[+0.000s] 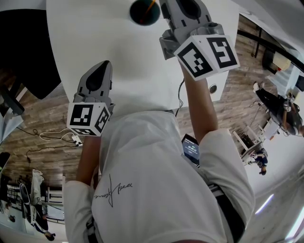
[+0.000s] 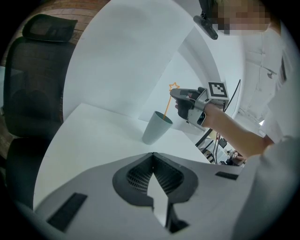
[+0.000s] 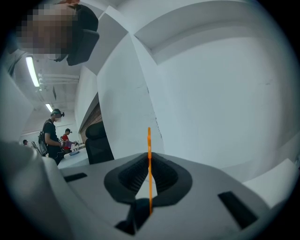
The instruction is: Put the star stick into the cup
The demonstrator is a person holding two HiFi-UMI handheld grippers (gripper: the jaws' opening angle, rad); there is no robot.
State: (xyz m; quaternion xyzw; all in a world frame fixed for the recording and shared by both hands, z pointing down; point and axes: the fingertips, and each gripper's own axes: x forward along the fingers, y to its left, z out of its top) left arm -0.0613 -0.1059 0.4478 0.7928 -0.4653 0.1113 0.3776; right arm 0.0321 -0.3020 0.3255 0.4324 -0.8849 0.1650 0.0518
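Observation:
A pale teal cup [image 2: 157,127] stands upright on the white table [image 2: 93,136]; in the head view the cup [image 1: 145,12] is at the top edge. The thin orange star stick [image 2: 167,104] is nearly upright, star at the top, with its lower end inside the cup's mouth. My right gripper [image 2: 180,99] is shut on the stick just above the cup; in the right gripper view the stick [image 3: 149,164] runs up between the closed jaws of my right gripper [image 3: 149,157]. My left gripper [image 2: 153,154] is shut and empty, on the near side of the table, well short of the cup.
A black office chair [image 2: 33,93] stands at the table's left edge. A white wall or partition [image 3: 211,93] rises behind the table. Cables [image 1: 52,137] lie on the wooden floor. People [image 3: 51,131] stand far off in the background.

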